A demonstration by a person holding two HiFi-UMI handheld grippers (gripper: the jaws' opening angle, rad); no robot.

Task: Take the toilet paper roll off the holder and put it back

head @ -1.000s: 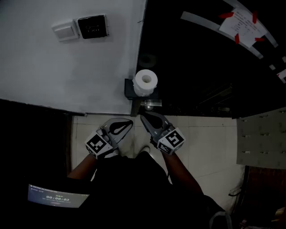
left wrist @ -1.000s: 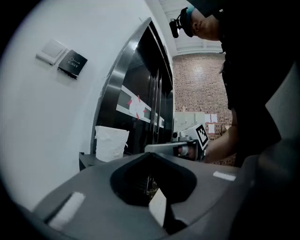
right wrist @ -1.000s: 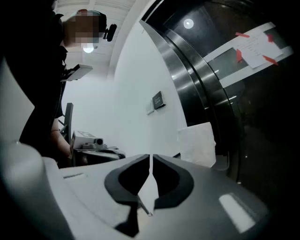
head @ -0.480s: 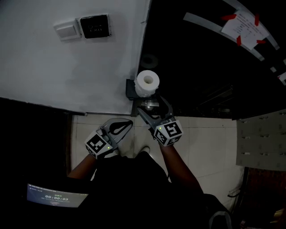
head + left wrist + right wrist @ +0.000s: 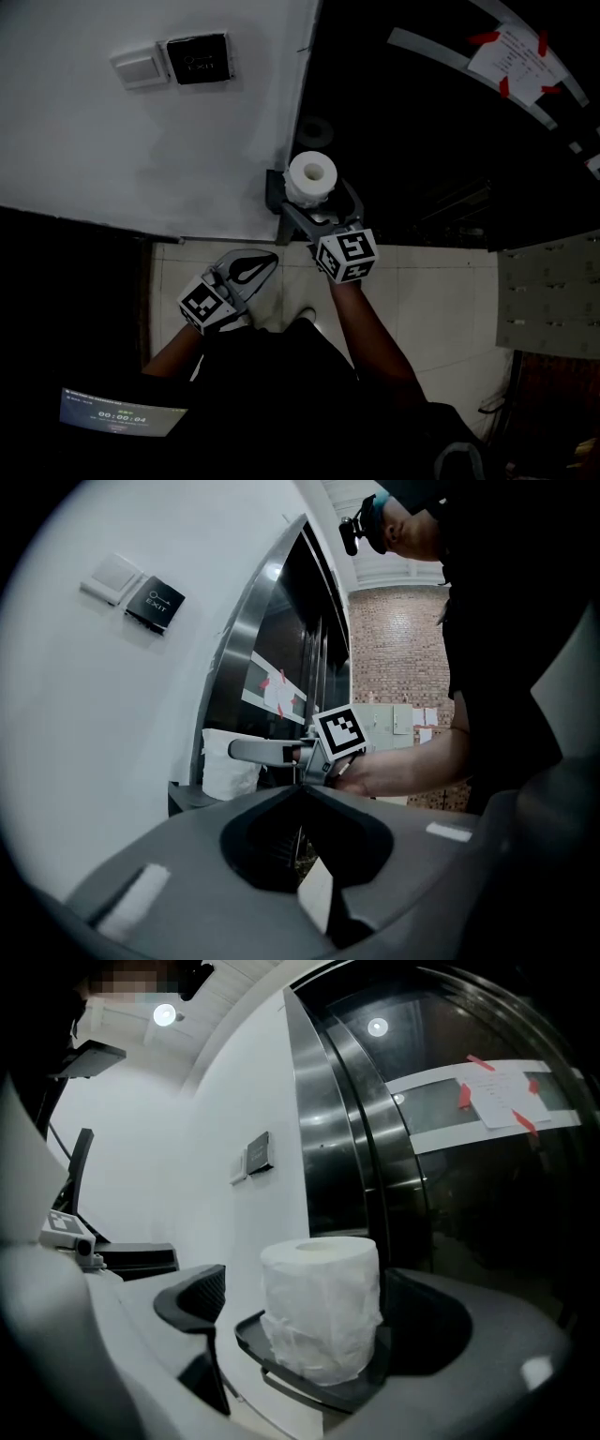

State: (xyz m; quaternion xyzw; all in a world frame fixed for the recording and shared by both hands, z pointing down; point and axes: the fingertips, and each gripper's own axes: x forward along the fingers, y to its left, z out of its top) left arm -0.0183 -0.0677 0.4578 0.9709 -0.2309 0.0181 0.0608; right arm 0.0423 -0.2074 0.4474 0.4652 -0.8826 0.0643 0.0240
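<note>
Right gripper view shows the toilet paper roll [image 5: 321, 1307] standing upright on the dark holder [image 5: 281, 1358]. Its long axis is vertical and the core hole faces up. The holder is a shallow tray with a low rim. It juts out where the white wall [image 5: 187, 1147] meets a dark glass door [image 5: 450, 1185], and the roll is the only thing in it.

The right gripper [image 5: 315, 195] has one jaw on each side of the roll. Its jaws are opening and the pads do not press on the paper; the left-hand pad stands clear of it.

In the head view, the left gripper [image 5: 270, 257] hangs lower, apart from the holder. Its jaws are closed together with nothing between them.
</note>
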